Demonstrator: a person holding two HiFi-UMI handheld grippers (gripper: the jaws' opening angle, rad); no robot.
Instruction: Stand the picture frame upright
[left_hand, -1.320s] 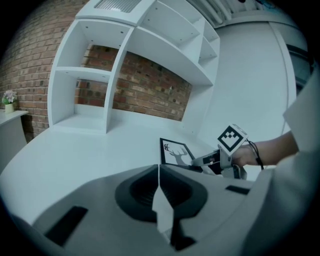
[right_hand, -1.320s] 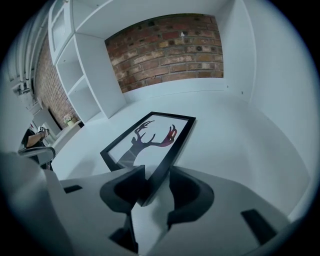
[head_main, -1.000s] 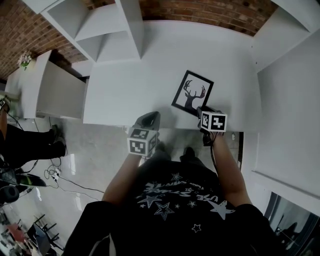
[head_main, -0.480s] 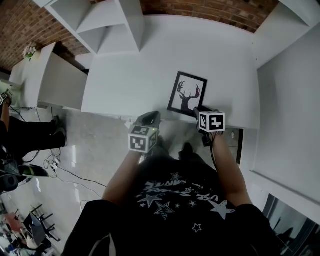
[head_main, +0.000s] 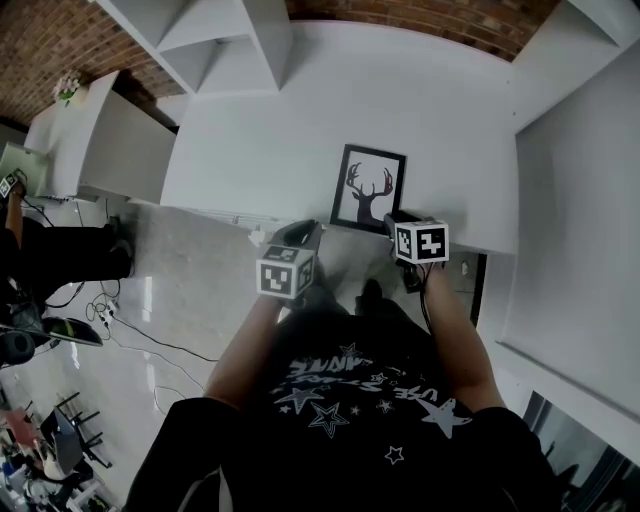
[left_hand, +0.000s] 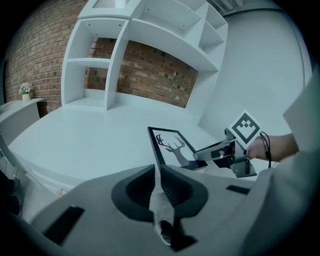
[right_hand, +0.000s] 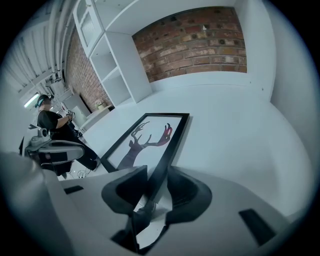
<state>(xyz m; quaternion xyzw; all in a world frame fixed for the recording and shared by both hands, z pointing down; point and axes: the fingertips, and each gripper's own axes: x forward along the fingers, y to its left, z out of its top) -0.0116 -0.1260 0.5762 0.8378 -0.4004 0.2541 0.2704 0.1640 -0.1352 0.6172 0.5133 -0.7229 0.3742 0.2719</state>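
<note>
A black picture frame (head_main: 368, 190) with a deer silhouette lies on the white table (head_main: 260, 150), close to its front edge. My right gripper (head_main: 392, 222) is at the frame's near right corner. In the right gripper view the frame's (right_hand: 145, 137) side edge runs between the jaws of that gripper (right_hand: 155, 180), which have just been closing; a thin gap still shows beside the edge. My left gripper (head_main: 300, 232) is shut and empty over the table's front edge, left of the frame. In the left gripper view its tips (left_hand: 159, 172) meet just short of the frame (left_hand: 172, 145).
A white shelf unit (head_main: 230, 40) stands at the table's back left, a brick wall (right_hand: 200, 40) behind. A white panel (head_main: 570, 200) closes the right side. A person (head_main: 60, 265) stands on the floor at the far left. A small flower pot (head_main: 68, 90) sits on a side cabinet.
Both grippers have shifted a little along the table's front edge. The right one has come onto the frame's near right corner, its jaws narrower than before. The frame has stayed lying.
</note>
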